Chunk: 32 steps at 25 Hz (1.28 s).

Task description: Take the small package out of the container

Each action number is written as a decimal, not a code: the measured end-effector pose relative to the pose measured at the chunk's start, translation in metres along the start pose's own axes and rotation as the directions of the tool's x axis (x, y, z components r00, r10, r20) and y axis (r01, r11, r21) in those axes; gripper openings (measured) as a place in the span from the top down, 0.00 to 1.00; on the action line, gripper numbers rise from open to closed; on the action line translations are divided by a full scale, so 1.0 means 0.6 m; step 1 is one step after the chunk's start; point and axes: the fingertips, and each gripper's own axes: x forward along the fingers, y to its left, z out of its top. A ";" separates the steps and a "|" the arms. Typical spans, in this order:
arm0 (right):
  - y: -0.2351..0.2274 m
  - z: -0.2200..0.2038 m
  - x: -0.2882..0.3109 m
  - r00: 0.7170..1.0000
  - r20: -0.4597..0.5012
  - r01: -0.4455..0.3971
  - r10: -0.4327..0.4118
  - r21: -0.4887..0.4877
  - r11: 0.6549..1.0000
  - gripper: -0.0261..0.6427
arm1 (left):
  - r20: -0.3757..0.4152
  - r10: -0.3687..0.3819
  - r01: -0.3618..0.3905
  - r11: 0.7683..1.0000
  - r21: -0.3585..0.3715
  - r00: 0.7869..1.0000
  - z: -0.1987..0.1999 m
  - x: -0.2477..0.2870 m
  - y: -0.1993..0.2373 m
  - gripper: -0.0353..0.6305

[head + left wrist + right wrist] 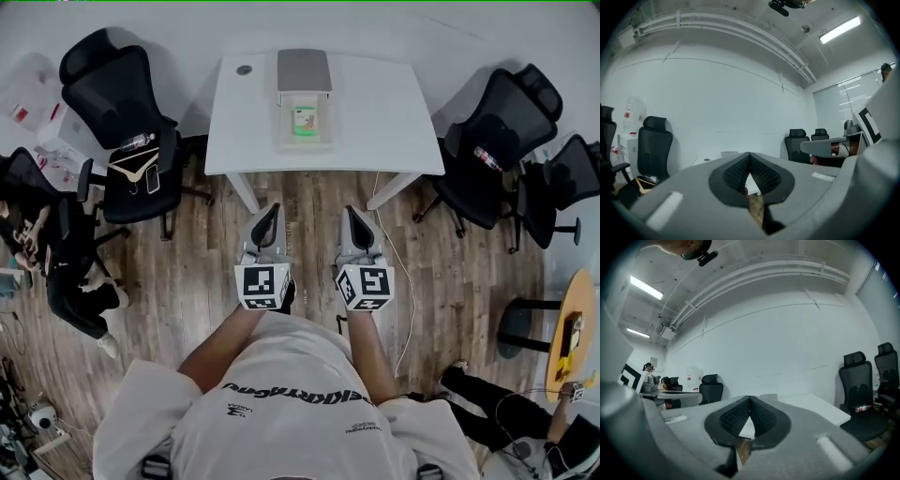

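Small package [303, 121], just one, green-labelled, lies inside the single clear container [282, 139] on the white table [394, 103]; only the head view shows it. Well short of the table are two grippers, the left gripper [270, 212] and the right gripper [355, 214]. Their own views show each with jaws closed tip to tip, holding nothing.

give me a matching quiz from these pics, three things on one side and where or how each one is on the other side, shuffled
Things:
1 small package
2 hanger
3 left hand-held gripper

Places or states:
A shut, empty, above the wood floor
B inside the container on the white table
C on the black chair at the head view's left

Pairs: 1-B, 2-C, 3-A
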 end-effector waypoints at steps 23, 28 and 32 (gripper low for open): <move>-0.079 0.032 0.277 0.998 -0.048 0.039 -0.039 -0.008 0.999 0.96 | -0.046 -0.005 0.005 1.000 -0.009 0.999 0.018 0.268 0.125 0.94; -0.086 0.039 0.306 0.997 -0.056 0.047 -0.048 -0.011 0.999 0.96 | -0.054 -0.011 0.010 1.000 -0.020 0.999 0.017 0.294 0.140 0.94; -0.086 0.038 0.326 0.997 -0.063 0.046 -0.047 -0.021 0.999 0.96 | -0.051 -0.024 0.022 0.999 -0.044 0.998 0.016 0.312 0.146 0.94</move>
